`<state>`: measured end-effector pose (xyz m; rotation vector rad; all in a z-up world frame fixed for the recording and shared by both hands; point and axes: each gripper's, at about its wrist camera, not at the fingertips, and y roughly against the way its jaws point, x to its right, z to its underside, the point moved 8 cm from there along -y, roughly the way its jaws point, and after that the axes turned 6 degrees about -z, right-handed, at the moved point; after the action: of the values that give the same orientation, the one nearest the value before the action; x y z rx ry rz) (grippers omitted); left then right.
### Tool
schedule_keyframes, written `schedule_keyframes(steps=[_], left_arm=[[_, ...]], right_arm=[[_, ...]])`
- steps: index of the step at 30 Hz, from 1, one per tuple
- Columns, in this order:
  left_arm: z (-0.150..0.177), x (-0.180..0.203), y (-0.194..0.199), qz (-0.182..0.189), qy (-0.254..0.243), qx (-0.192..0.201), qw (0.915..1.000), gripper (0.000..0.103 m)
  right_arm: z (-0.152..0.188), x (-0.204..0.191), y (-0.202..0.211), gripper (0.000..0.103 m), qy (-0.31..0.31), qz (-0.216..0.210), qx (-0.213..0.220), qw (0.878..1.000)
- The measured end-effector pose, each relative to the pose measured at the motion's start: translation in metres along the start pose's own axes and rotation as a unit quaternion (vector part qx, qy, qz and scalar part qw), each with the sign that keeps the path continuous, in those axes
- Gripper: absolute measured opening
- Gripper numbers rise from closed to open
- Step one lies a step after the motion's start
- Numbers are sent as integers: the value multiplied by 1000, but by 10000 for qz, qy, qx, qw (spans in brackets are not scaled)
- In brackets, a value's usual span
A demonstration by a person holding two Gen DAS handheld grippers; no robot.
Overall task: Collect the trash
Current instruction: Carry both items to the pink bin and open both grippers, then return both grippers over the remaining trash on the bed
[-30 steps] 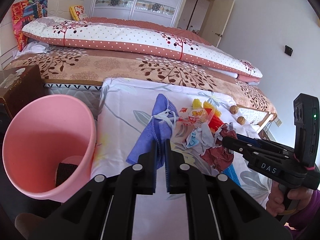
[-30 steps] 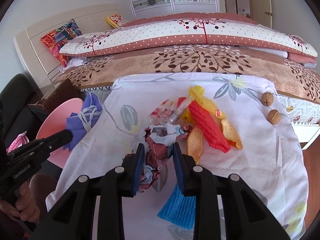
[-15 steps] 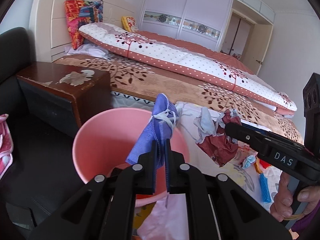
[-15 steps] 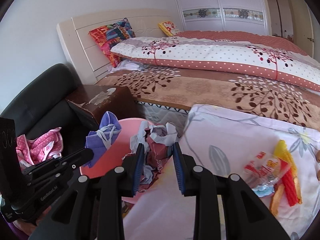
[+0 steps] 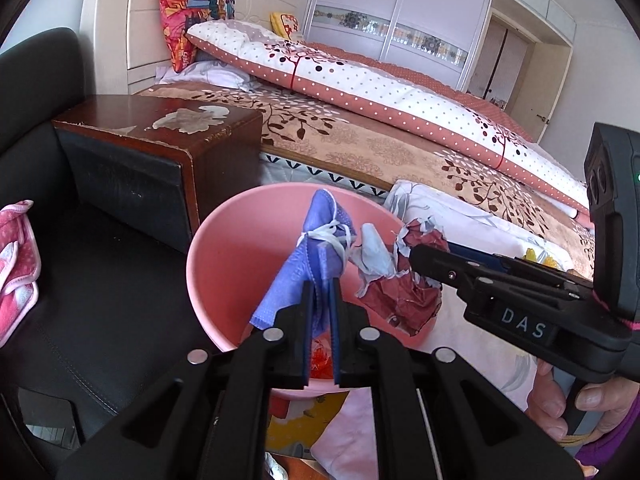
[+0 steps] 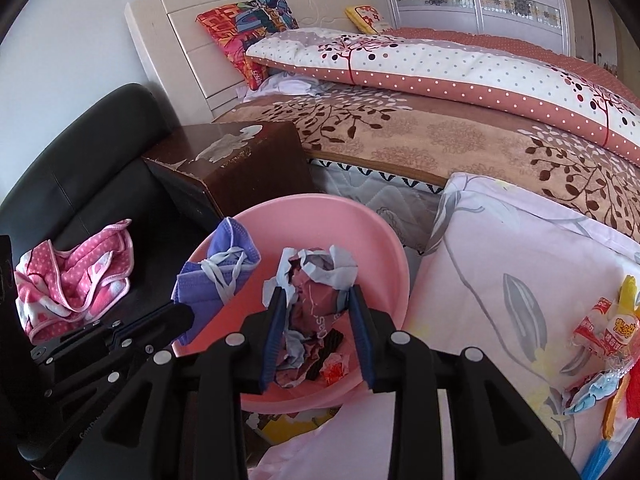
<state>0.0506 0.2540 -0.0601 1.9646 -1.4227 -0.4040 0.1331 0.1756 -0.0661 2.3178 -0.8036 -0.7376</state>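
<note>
Floral-sheeted surface point(image 6: 520, 264) beside the bed point(image 6: 420, 136)

Snack wrappers point(image 6: 604, 328) and a blue scrap point(image 6: 600, 460) lie at the sheet's right edge; folded polka-dot quilt point(image 6: 460, 64) and cushions point(image 6: 244, 24) rest on the bed's leaf-print blanket.

A brown nightstand point(image 5: 160, 136) stands between a black sofa point(image 5: 36, 80) and the bed point(image 5: 360, 140).

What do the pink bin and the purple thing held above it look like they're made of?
Pink bin: probably plastic, going by its smooth, evenly coloured, slightly glossy wall and thin moulded rim. Purple face mask: seemingly soft non-woven fabric, matte and creased, with white elastic loops knotted around it.
</note>
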Motion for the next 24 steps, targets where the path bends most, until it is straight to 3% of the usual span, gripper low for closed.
schedule_keyframes(steps=[2, 4, 6, 17, 24], left_arm=[[-1, -1, -1, -8, 3, 2, 10000, 12], [-1, -1, -1, -19, 31, 16, 10000, 34], [-2, -4, -1, -34, 104, 36, 9999, 44], [-9, -1, 7, 68, 155, 152, 9997, 45], [-7, 32, 14, 369, -96, 236, 9990, 45]], right_arm=[[0, 0, -1, 33, 0, -11, -7, 10000], [0, -1, -1, 35, 9, -51, 12, 10000], [-1, -3, -1, 40, 26, -62, 35, 10000], [4, -3, 28, 63, 264, 126, 346, 9990], [29, 12, 67, 68, 322, 530, 417, 9972]])
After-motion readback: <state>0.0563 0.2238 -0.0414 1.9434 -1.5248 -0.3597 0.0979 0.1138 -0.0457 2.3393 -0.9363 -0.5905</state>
